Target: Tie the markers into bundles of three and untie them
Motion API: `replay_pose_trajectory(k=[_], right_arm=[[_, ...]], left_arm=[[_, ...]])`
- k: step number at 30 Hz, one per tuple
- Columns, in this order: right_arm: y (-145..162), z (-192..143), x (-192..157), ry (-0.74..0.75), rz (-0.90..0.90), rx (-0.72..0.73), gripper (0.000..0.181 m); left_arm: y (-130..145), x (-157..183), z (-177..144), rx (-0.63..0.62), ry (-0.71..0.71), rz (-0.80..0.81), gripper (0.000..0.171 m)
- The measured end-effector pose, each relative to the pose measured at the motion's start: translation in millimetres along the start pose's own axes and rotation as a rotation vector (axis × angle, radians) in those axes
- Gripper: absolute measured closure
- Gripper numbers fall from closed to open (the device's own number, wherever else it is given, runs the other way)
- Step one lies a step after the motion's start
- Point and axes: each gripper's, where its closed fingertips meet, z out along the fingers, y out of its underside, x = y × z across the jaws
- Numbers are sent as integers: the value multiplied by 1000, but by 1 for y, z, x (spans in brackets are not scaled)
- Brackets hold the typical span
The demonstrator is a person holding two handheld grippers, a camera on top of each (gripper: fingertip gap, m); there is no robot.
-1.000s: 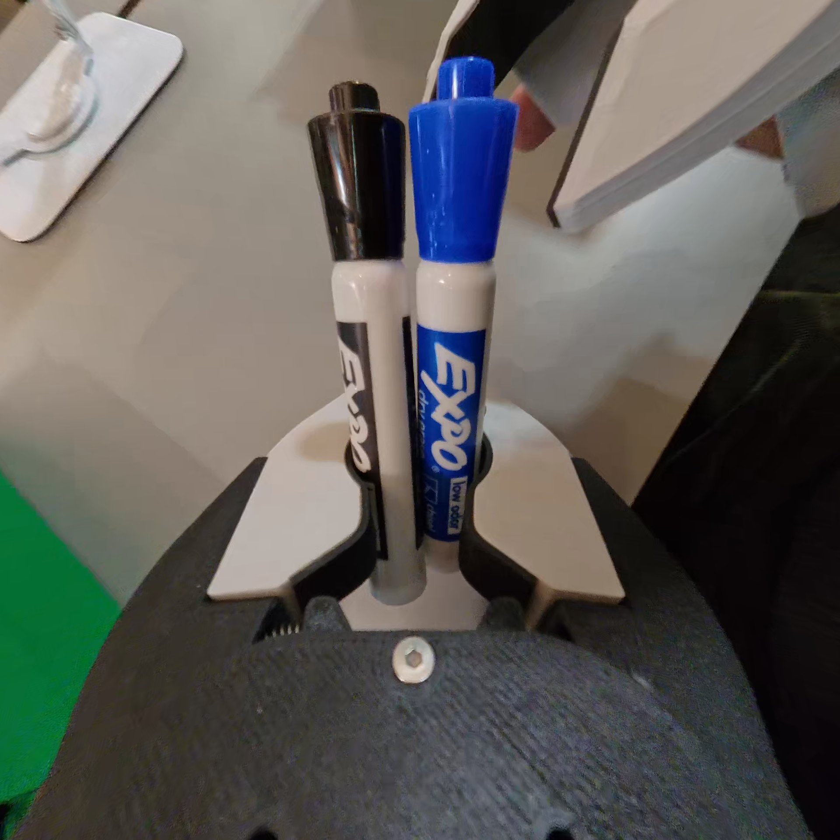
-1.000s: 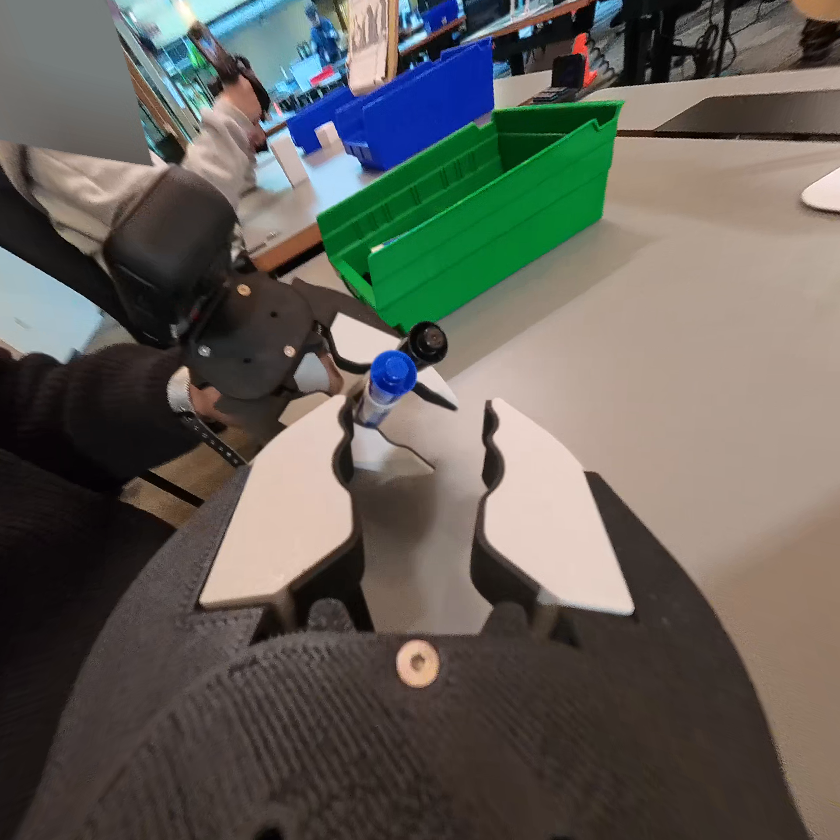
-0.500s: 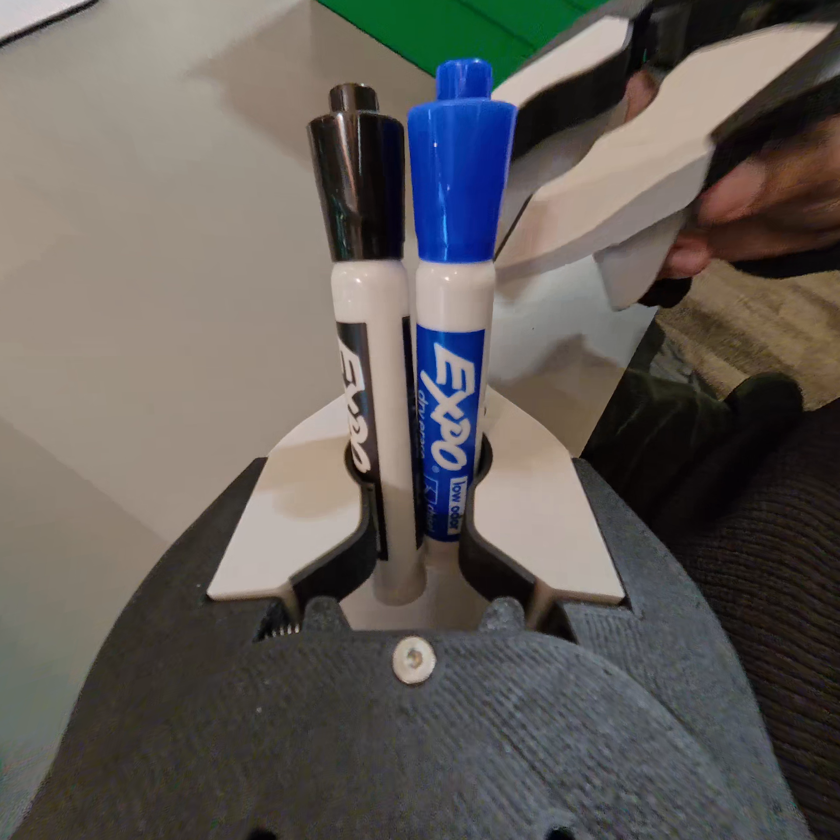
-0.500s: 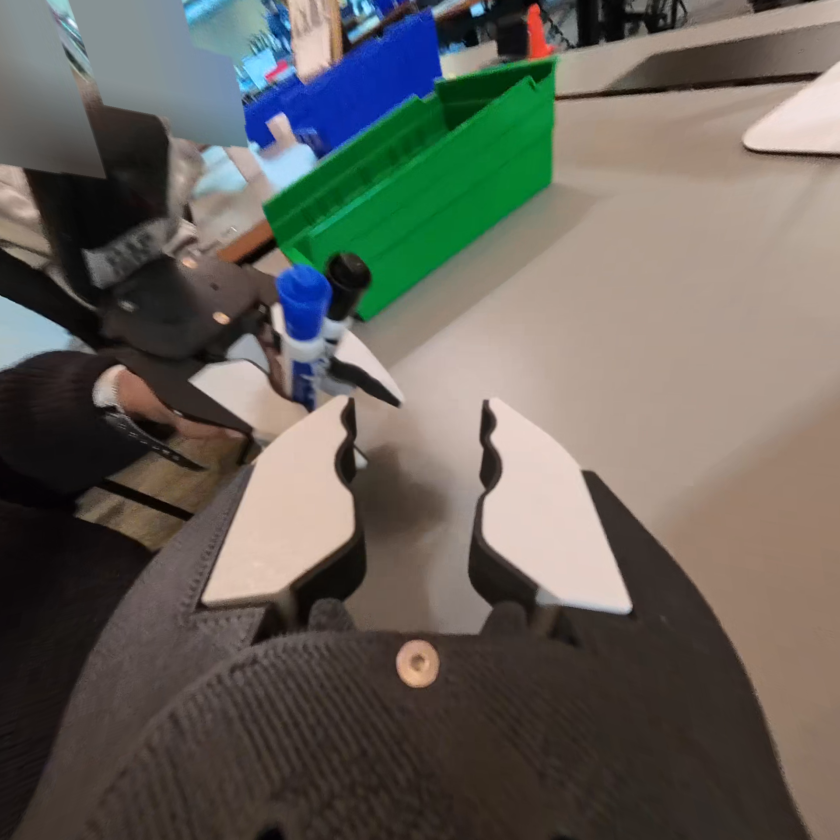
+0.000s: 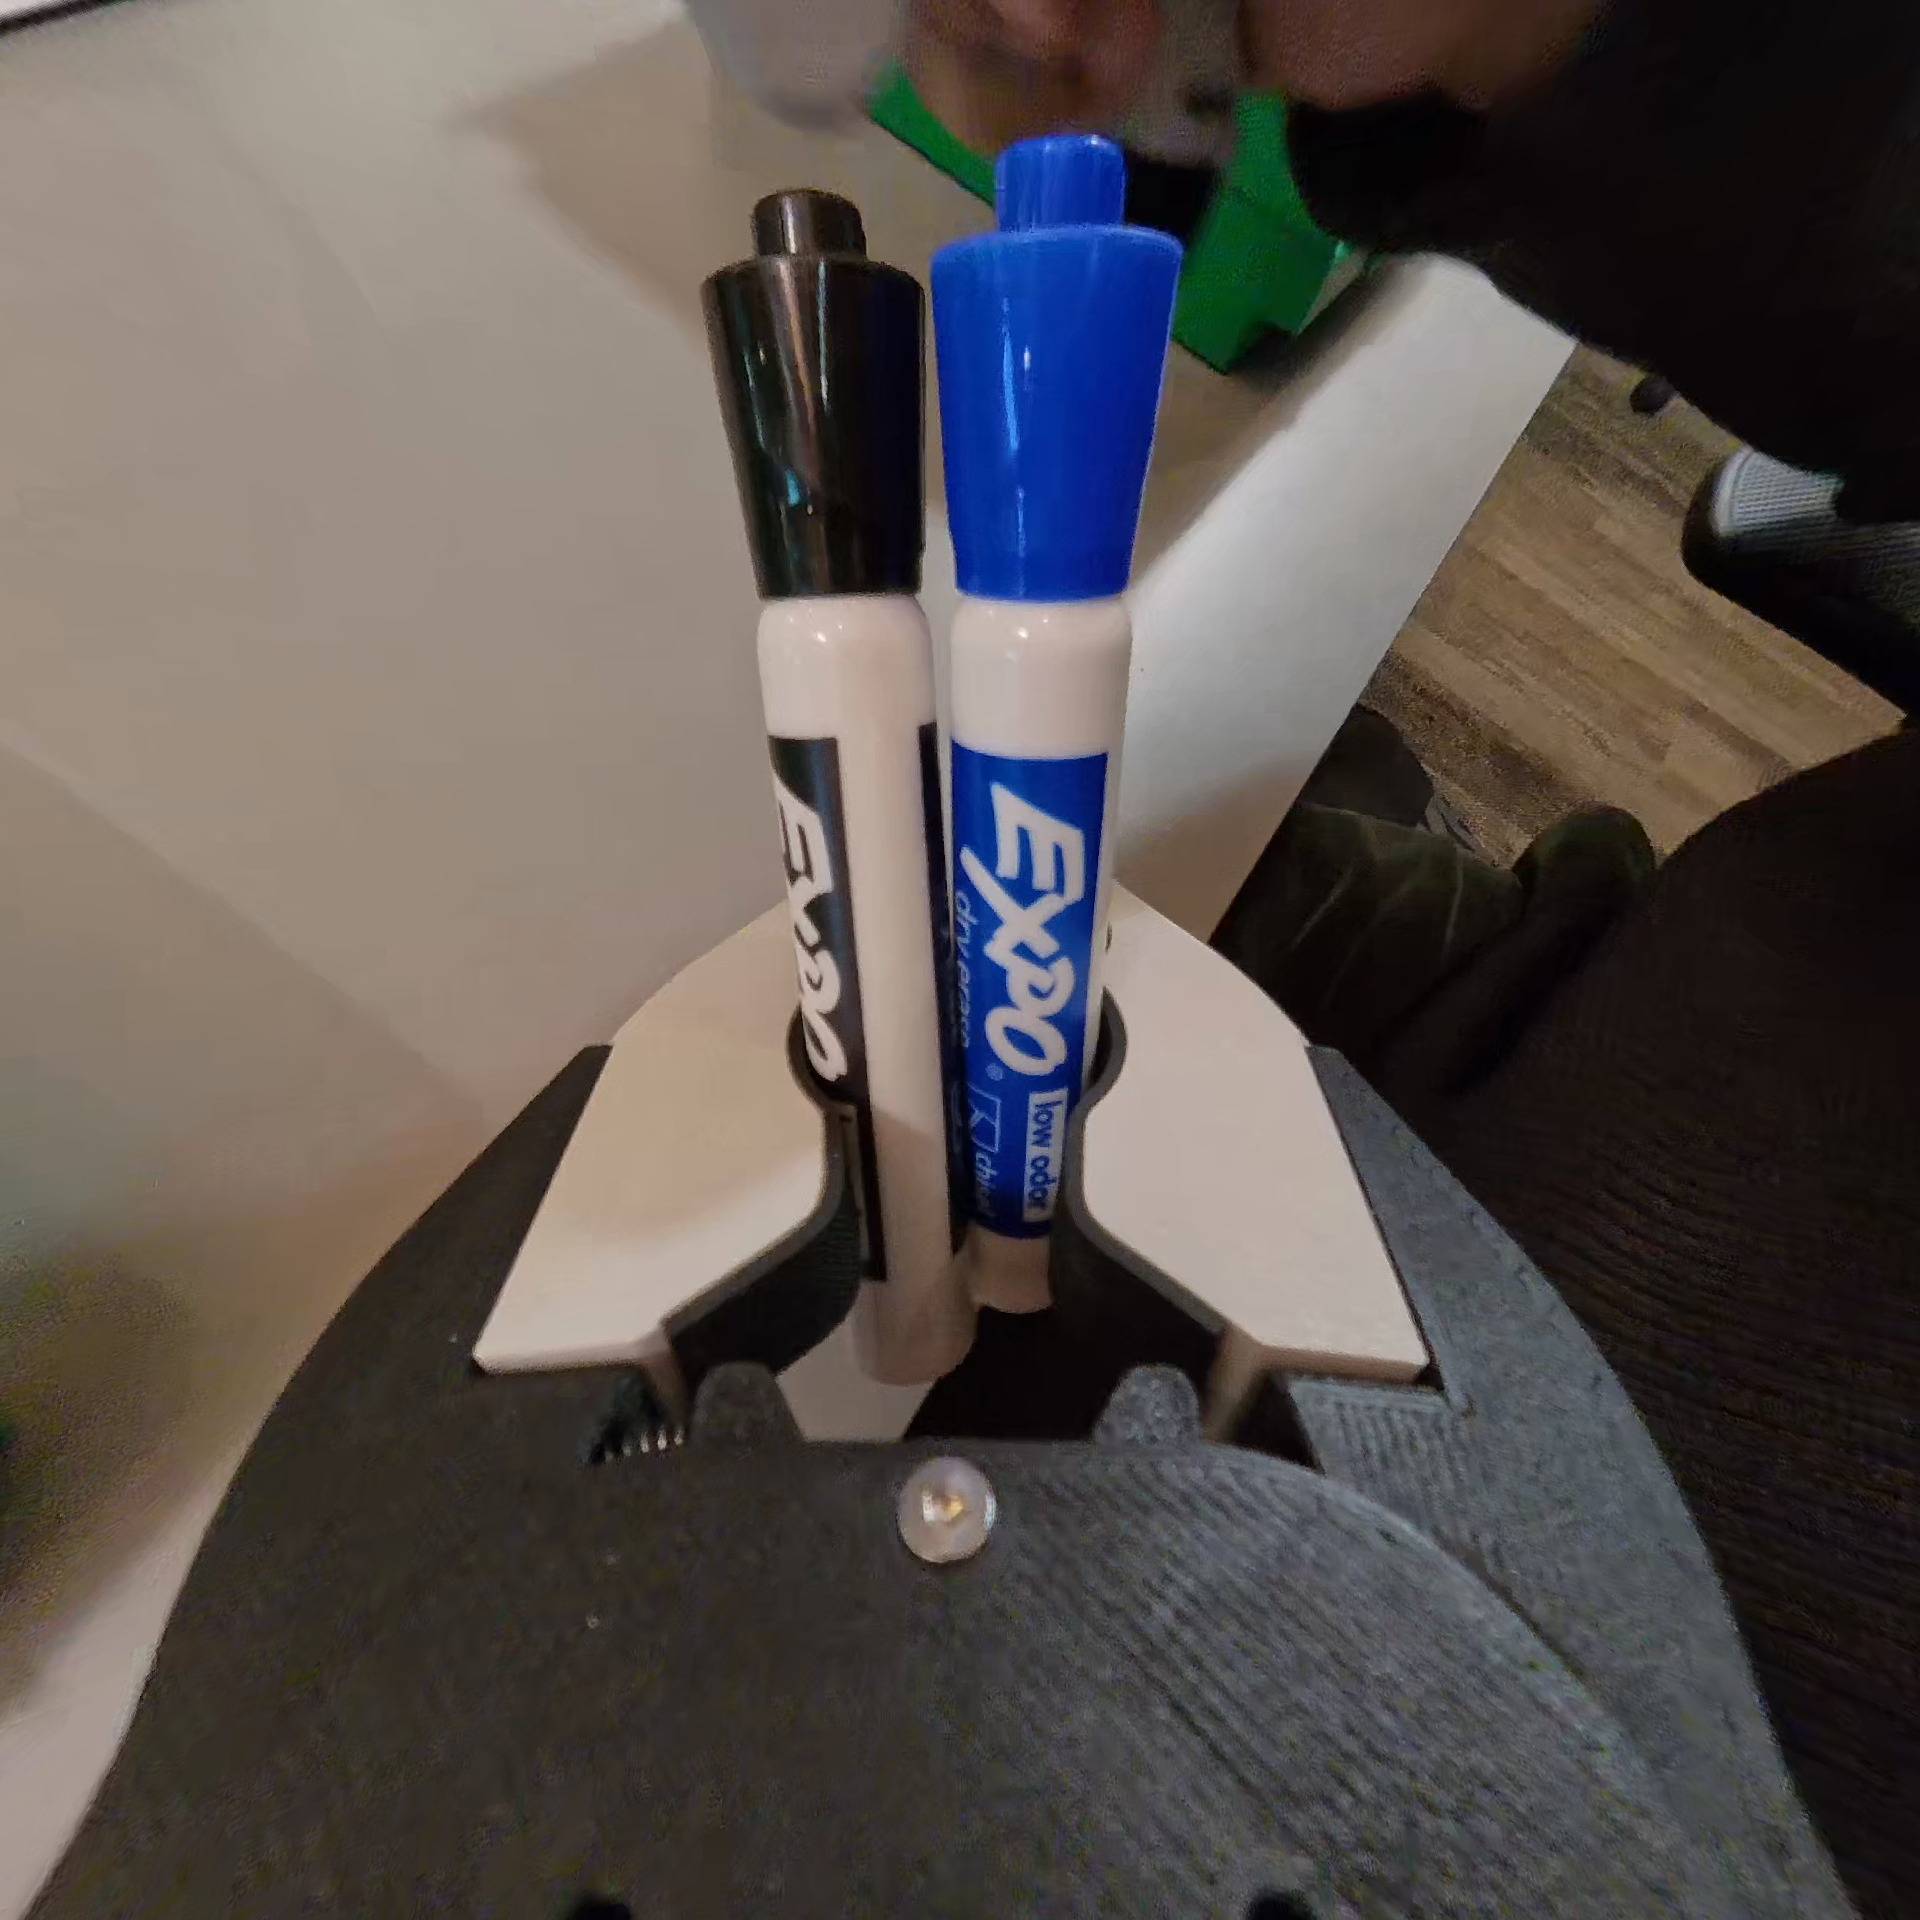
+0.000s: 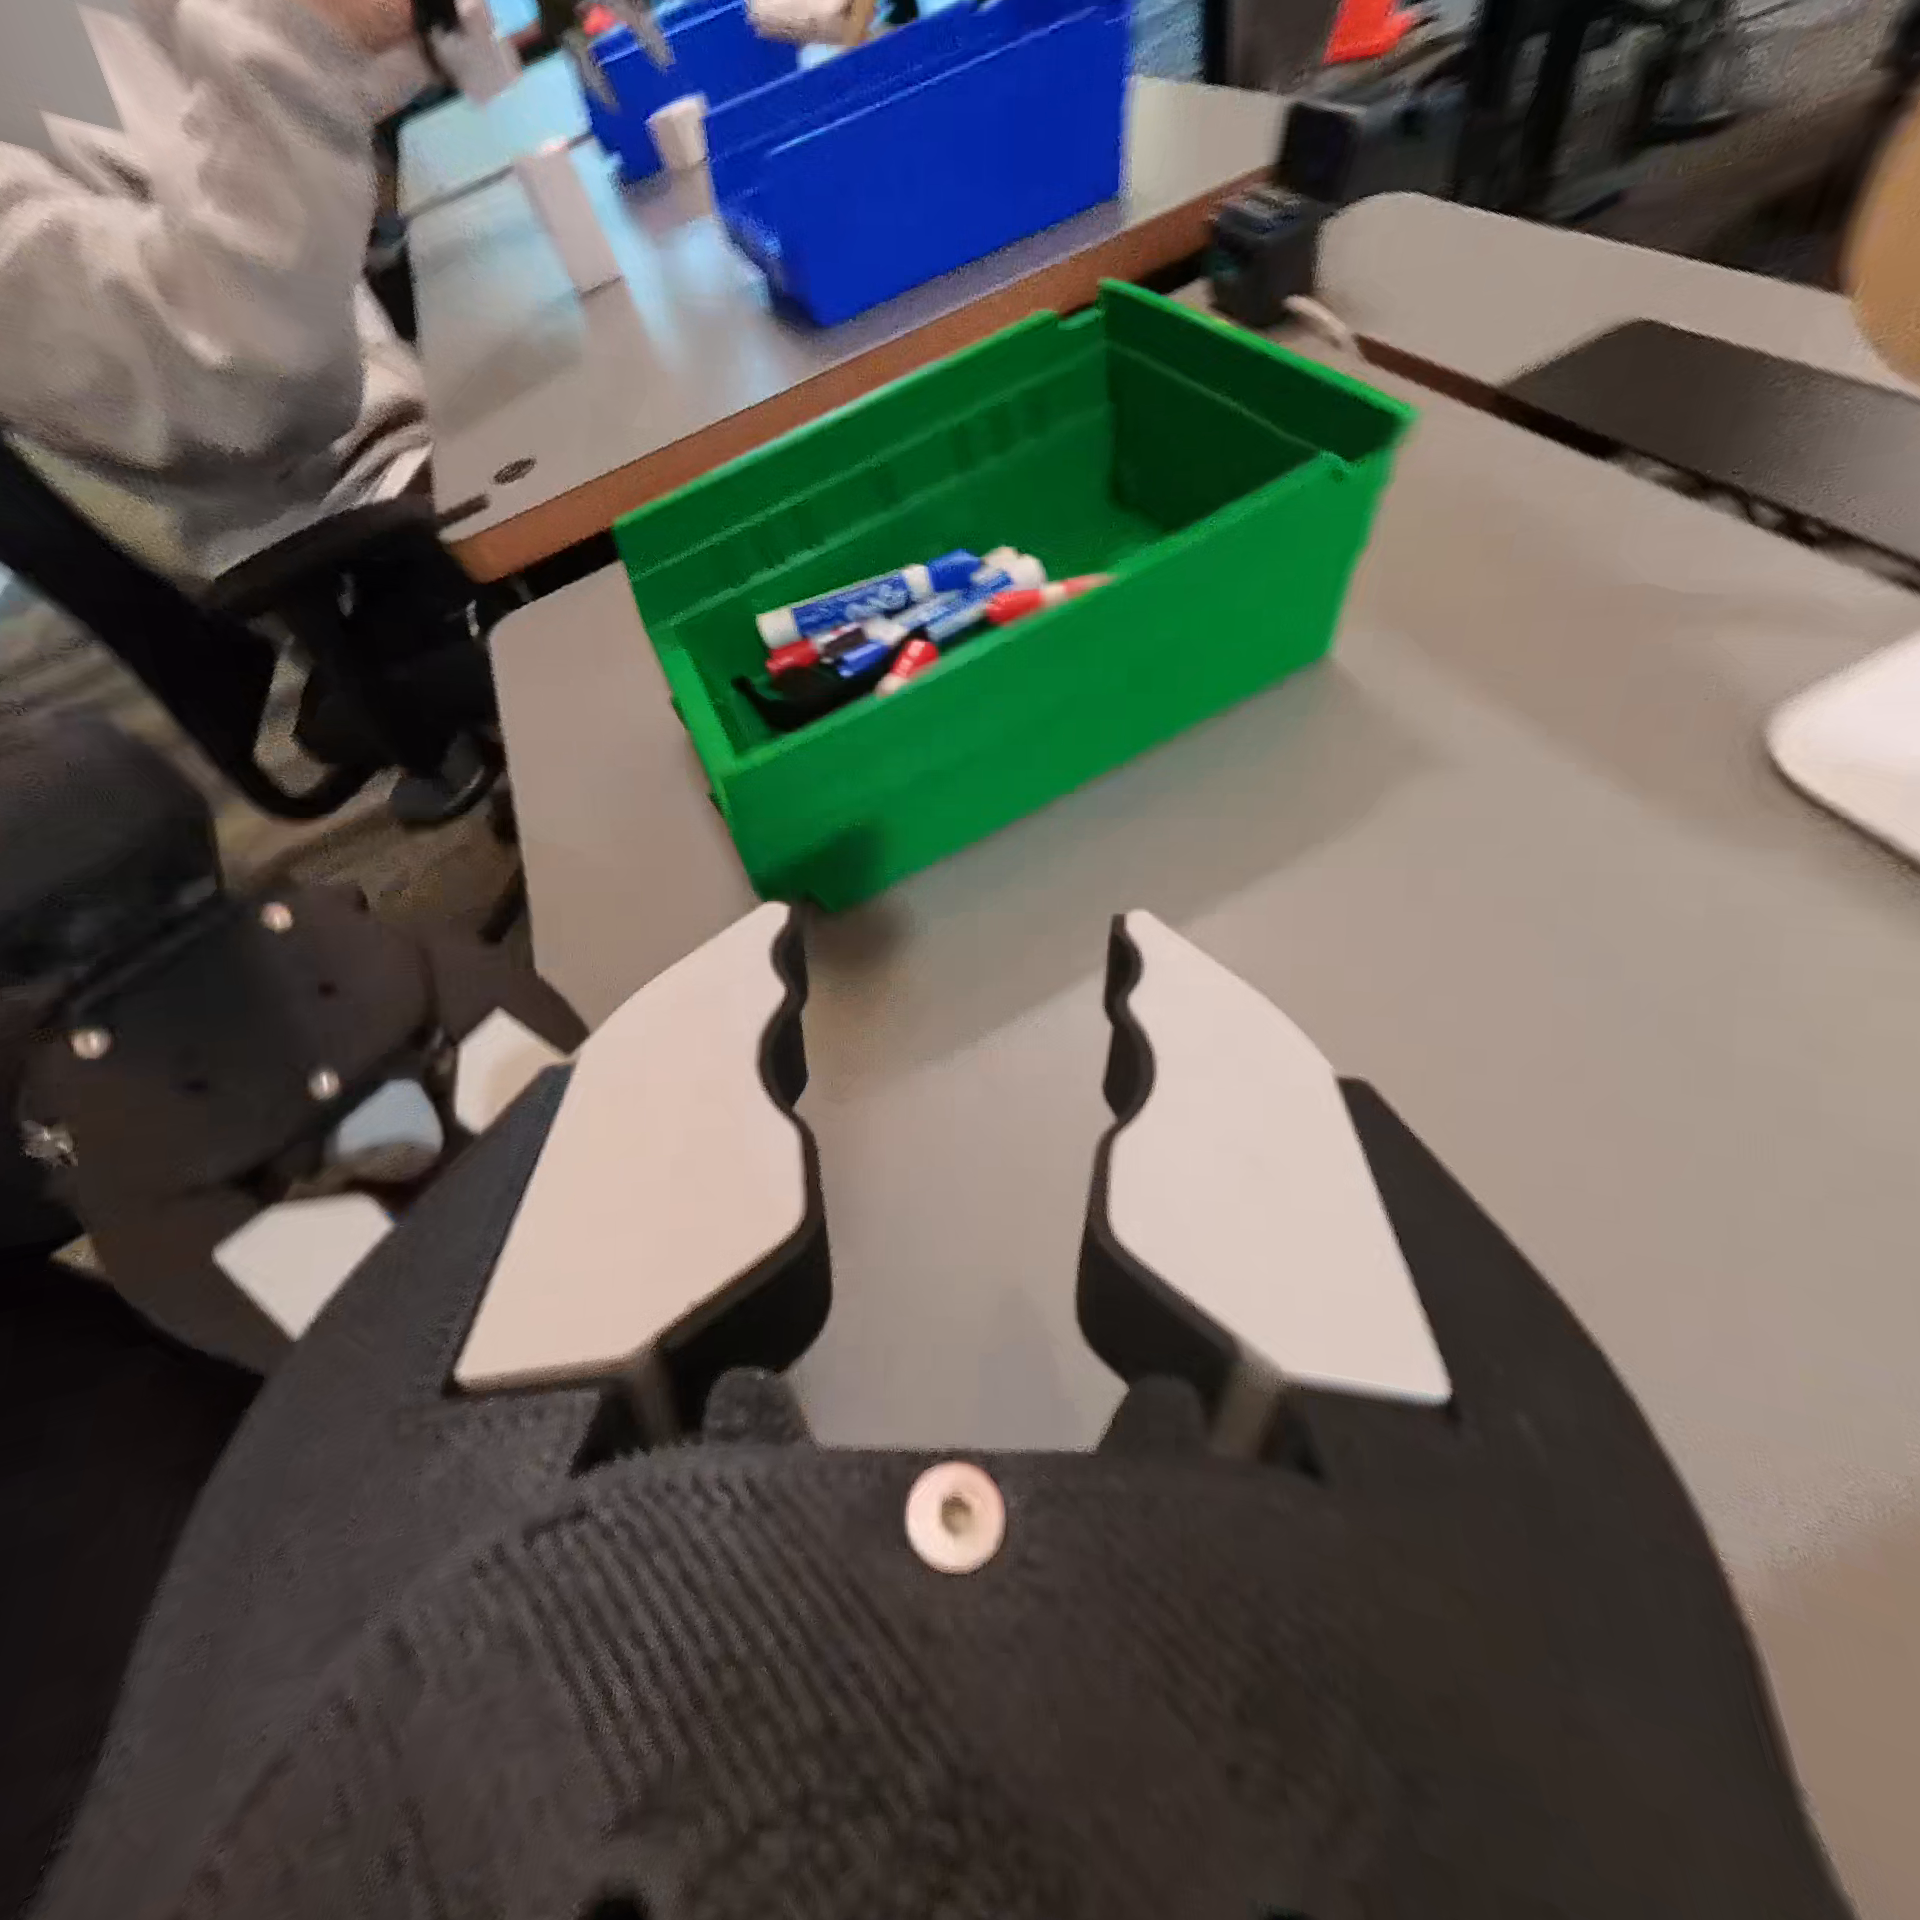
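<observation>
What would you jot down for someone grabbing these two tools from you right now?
Left hand-held gripper: shut on two capped dry-erase markers side by side, a black-capped white marker and a blue-capped white marker, over the grey table's edge.
Right hand-held gripper: open, empty, above the table, facing the green plastic bin.
The bin holds a loose pile of markers.
Neither held marker is in the bin yet.
</observation>
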Motion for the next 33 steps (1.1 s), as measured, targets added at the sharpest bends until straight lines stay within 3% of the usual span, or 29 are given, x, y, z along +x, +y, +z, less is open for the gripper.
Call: replay_pose_trajectory(k=[6,8,11,13,16,19,22,24,28,33], right_arm=[[-54,110,-37,-90,-311,-239,130],[-68,146,-62,-227,-167,-305,140],[-101,194,-99,-514,274,-389,151],[-103,232,-87,-457,290,-453,148],[-75,277,-34,-179,56,-605,140],[-48,295,11,-11,-252,-744,139],[-36,303,10,-122,-755,-744,140],[-28,304,-1,-222,-975,-727,142],[-26,323,-13,-275,-1147,-728,139],[-1,336,8,-256,-1269,-941,144]], left_arm=[[17,-9,-17,14,-35,-31,128],[20,-11,-23,24,-51,-36,128],[26,-23,-30,21,-110,-10,128],[31,-31,-33,13,-138,1,128],[28,-32,-35,27,-119,-14,128],[24,-23,-38,46,-84,-11,128],[18,-16,-41,60,-70,12,128],[15,-13,-40,65,-49,4,128],[17,-13,-38,55,-35,-6,128],[20,-17,-37,47,-20,-36,128]])
